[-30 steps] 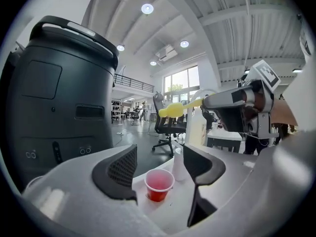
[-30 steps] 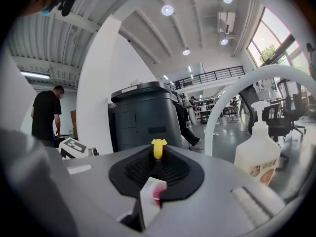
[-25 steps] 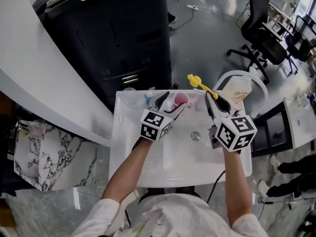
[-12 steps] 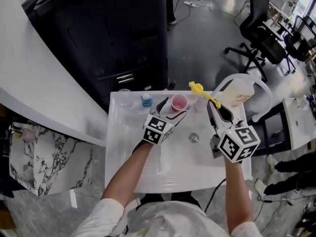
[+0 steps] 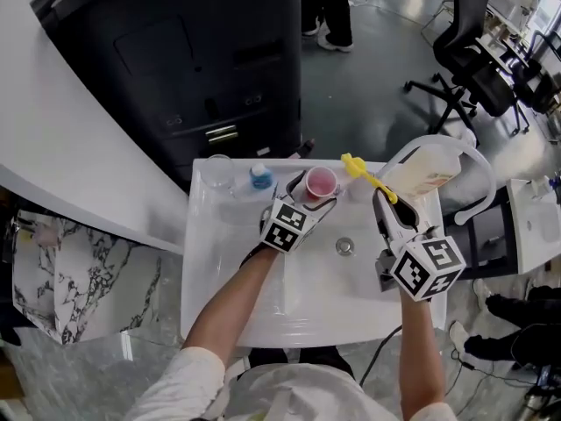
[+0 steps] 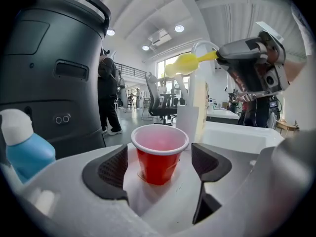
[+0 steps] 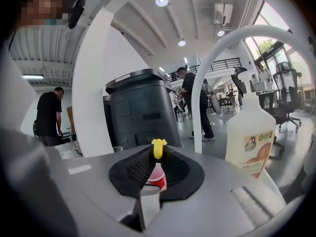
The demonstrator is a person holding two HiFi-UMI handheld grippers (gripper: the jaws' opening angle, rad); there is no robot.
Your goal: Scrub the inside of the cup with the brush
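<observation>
A red cup (image 5: 321, 182) stands upright on the back rim of the white sink (image 5: 263, 305). My left gripper (image 5: 311, 191) brackets it, and its jaws have just been opening. In the left gripper view the cup (image 6: 159, 152) sits between the pads of that gripper (image 6: 159, 169) with a gap on each side. My right gripper (image 5: 382, 202) is shut on the handle of a yellow brush (image 5: 364, 174), held above and right of the cup. From the right gripper view the brush (image 7: 158, 147) sticks out past the jaws, with the cup (image 7: 158, 177) beyond.
A blue-capped bottle (image 5: 259, 176) and a clear glass (image 5: 219, 169) stand on the rim left of the cup. A soap bottle (image 5: 425, 172) and the arched white faucet (image 5: 473, 174) are at the right. The drain (image 5: 345, 246) lies mid-basin. A black machine (image 7: 143, 112) stands behind the sink.
My left gripper came down to the sink's back rim and its jaws spread off the cup, which now stands there. My right gripper with the brush sank a little.
</observation>
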